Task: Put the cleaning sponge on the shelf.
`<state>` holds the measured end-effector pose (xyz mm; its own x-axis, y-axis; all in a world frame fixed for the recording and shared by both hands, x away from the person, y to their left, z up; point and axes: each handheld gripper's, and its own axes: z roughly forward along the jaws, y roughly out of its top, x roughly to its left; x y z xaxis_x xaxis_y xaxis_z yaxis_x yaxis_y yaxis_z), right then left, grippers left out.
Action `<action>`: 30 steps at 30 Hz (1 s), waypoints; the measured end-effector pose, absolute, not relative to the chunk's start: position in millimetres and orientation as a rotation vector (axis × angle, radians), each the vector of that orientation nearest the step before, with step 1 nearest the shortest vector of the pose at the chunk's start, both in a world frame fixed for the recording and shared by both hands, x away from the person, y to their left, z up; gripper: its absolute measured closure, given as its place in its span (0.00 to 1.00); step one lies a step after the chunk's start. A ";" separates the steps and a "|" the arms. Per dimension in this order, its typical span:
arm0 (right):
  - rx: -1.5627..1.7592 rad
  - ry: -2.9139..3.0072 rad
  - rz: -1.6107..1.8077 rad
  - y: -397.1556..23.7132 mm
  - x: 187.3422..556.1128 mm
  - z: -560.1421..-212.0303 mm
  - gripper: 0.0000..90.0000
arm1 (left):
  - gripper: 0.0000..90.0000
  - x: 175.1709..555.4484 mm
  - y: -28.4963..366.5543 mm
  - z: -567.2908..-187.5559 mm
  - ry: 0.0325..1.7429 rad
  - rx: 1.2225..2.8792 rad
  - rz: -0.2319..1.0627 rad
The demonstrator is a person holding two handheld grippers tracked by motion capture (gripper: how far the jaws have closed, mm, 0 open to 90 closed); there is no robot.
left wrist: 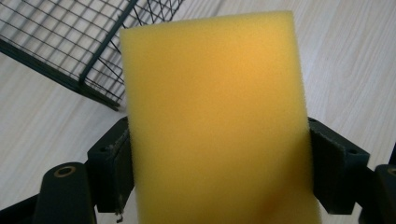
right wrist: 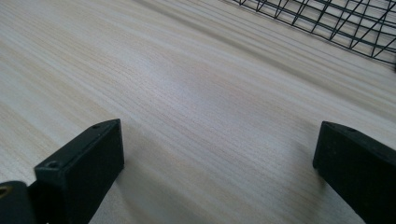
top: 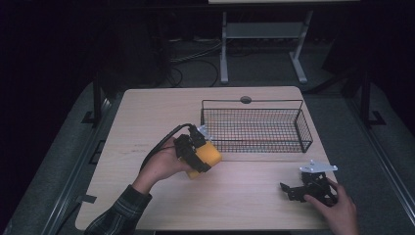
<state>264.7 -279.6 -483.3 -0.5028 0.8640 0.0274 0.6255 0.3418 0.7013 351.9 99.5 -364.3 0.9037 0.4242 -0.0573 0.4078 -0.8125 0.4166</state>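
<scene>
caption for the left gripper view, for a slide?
Left gripper clamps a yellow sponge between both jaws, above the wooden table, wire basket behind.

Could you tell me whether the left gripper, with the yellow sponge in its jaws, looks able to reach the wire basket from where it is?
Probably yes. The left gripper holds the yellow sponge just off the wire basket, near its front left corner, with bare table between and the basket's top open.

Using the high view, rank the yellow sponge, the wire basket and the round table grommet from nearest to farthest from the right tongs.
From the right tongs, at the table's near right:
1. Wire basket: just beyond them, its right end closest.
2. Yellow sponge: off to the left, clamped in the left tongs.
3. Round grommet: behind the basket, at the table's far edge.
</scene>
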 end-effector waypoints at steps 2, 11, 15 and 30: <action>1.318 2.262 0.948 -279.6 264.7 -483.3 0.01 | 0.23 354.4 98.4 -361.8 0.604 2.635 0.049; 1.313 2.263 0.947 -279.8 264.8 -483.4 0.01 | 0.23 365.0 93.7 -352.1 0.600 2.625 0.058; 1.314 2.261 0.948 -279.7 264.8 -483.3 0.01 | 0.23 369.6 91.8 -348.7 0.596 2.622 0.056; 1.320 2.261 0.949 -279.5 264.6 -483.3 0.01 | 0.23 389.5 82.4 -335.5 0.596 2.617 0.076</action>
